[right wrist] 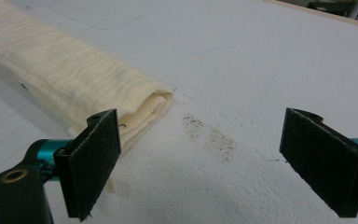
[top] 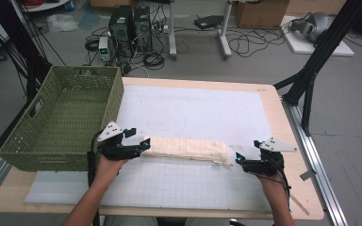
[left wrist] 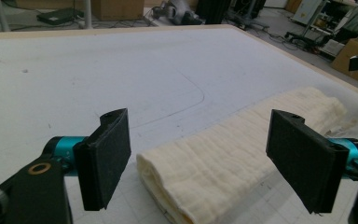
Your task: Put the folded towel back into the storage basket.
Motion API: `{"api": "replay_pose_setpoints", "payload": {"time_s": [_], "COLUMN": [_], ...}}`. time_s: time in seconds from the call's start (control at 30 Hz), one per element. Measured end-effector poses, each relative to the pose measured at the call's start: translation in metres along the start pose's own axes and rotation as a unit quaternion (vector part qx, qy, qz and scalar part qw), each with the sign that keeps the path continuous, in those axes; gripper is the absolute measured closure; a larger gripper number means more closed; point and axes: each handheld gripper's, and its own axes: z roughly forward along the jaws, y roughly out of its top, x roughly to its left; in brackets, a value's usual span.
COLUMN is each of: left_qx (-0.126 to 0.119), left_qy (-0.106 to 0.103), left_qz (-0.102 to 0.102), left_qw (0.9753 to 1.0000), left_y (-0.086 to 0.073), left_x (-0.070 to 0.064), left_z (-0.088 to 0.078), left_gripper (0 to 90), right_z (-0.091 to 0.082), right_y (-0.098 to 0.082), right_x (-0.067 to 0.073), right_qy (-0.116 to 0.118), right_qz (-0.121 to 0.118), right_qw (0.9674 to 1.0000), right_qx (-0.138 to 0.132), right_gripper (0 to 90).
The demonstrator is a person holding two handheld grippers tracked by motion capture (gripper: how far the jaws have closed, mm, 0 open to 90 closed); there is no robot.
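Both tools released, jaws spread wide. Left tool (top: pixel 141 147) sits at the left end of the folded cloth (top: pixel 188 149), end lying between its jaws but not pinched. Right tool (top: pixel 239 160) is just off the right end, cloth edge beside one jaw. Cloth lies lengthwise on the white mat (top: pixel 193 113) near the desk's front. Looks light, soft, limp, layered: will sag and unfold if lifted by one layer. Best pinch through all layers at each end. Green basket (top: pixel 61 117) beyond, far left.

Table (top: pixel 283 123): white mat (top: pixel 198 113), folded cloth (top: pixel 188 148), basket (top: pixel 61 117).
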Motion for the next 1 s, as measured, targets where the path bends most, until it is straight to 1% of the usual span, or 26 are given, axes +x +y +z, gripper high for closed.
{"api": "replay_pose_setpoints", "payload": {"time_s": [0.13, 0.17, 0.27, 0.3, 0.4, 0.43, 0.5, 0.6, 0.63, 0.67, 0.77, 0.8, 0.87, 1.0], "left_qx": [0.000, 0.004, 0.005, 0.008, 0.018, 0.030, 0.045, 0.057, 0.064, 0.072, 0.084, 0.092, 0.105, 0.125], "left_qy": [0.007, 0.011, 0.010, 0.007, 0.015, 0.024, 0.031, 0.042, 0.047, 0.050, 0.055, 0.061, 0.061, 0.057], "left_qz": [-0.006, -0.005, -0.009, -0.011, -0.020, -0.018, -0.024, -0.022, -0.021, -0.016, -0.015, -0.013, -0.007, -0.008], "left_qw": [1.0000, 0.9999, 0.9999, 0.9999, 0.9995, 0.9991, 0.9982, 0.9972, 0.9966, 0.9960, 0.9949, 0.9938, 0.9925, 0.9904], "left_y": [0.000, 0.000, 0.001, 0.001, 0.000, -0.001, -0.002, -0.004, -0.005, -0.006, -0.008, -0.008, -0.009, -0.012], "left_x": [0.001, 0.001, 0.001, 0.001, 0.002, 0.002, 0.003, 0.003, 0.003, 0.003, 0.003, 0.004, 0.004, 0.004], "left_z": [0.001, 0.001, 0.002, 0.002, 0.005, 0.007, 0.011, 0.016, 0.018, 0.019, 0.023, 0.024, 0.027, 0.031], "left_gripper": [23.5, 23.5, 25.5, 26.2, 26.3, 26.4, 27.4, 28.3, 28.4, 28.6, 30.4, 32.5, 36.5, 40.5], "right_z": [-0.001, -0.001, 0.000, 0.000, 0.000, 0.000, 0.000, -0.001, -0.001, 0.000, 0.001, 0.002, 0.002, 0.003], "right_y": [0.000, 0.000, 0.000, 0.000, 0.000, 0.000, -0.001, -0.001, -0.001, -0.001, -0.002, -0.002, -0.002, -0.001], "right_x": [0.001, 0.001, 0.002, 0.002, 0.004, 0.004, 0.004, 0.005, 0.005, 0.005, 0.006, 0.007, 0.007, 0.008], "right_qy": [-0.001, -0.001, 0.000, 0.001, 0.004, 0.004, 0.006, 0.006, 0.006, 0.007, 0.011, 0.012, 0.013, 0.013], "right_qz": [0.000, 0.001, -0.005, -0.007, -0.006, -0.007, -0.005, -0.005, -0.005, -0.004, -0.005, -0.004, -0.006, -0.003], "right_qw": [1.0000, 1.0000, 1.0000, 1.0000, 1.0000, 1.0000, 1.0000, 1.0000, 1.0000, 0.9999, 0.9999, 0.9999, 0.9999, 0.9999], "right_qx": [0.001, 0.002, 0.004, 0.004, 0.004, 0.004, 0.004, 0.005, 0.006, 0.006, 0.008, 0.009, 0.008, 0.008], "right_gripper": [11.8, 11.8, 11.8, 11.8, 11.8, 11.8, 11.8, 11.8, 11.8, 11.8, 11.8, 11.8, 11.8, 11.8]}}
